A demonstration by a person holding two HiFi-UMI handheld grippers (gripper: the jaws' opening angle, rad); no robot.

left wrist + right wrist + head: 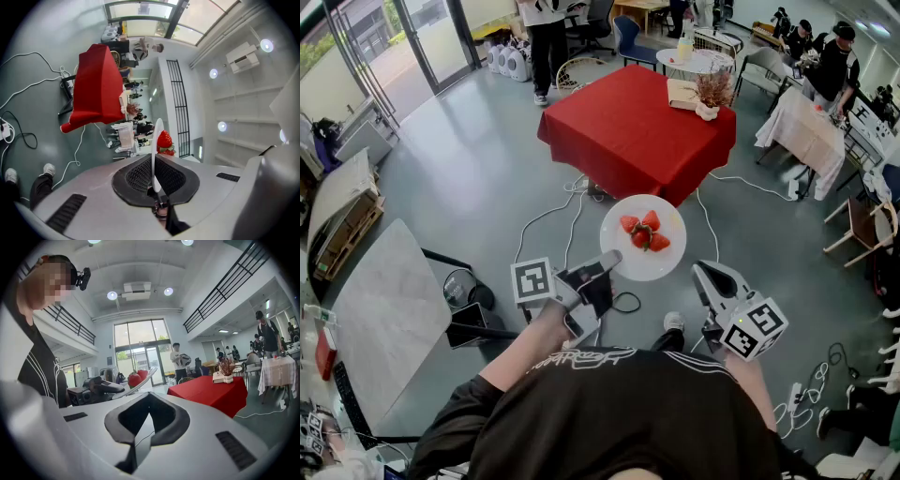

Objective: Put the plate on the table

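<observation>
**Carry the plate level to the red table**

The grey floor (478,178) lies between the person and the goal, and loose cables (546,217) run over it near the closest corner of the table. I think the feet must mind these cables on the way.

The table with the red cloth (623,131) stands ahead, well apart from the plate. Its near part is bare. A flat box (682,93) and a small pot of dried flowers (711,94) stand at its far right corner. The bare near part looks like the safest place to set the plate down.

The white plate (643,238) is in the air above the floor, not yet over the table. A few strawberries (644,232) lie loose in its middle, so it should be kept level, otherwise they may roll off.

The left gripper (602,267) is closed tight on the near left rim of the plate. In the left gripper view the plate (156,150) shows edge-on between the two pads. This grip takes only the edge, so the far side may sag. A slow approach seems wise, with the plate lowered flat until its base rests on the cloth, and the jaws opened only after that.

The right gripper (705,274) has its jaws together with nothing in them. It is just to the right of the plate and does not touch it. It could steady the free rim if the plate tips.
</observation>
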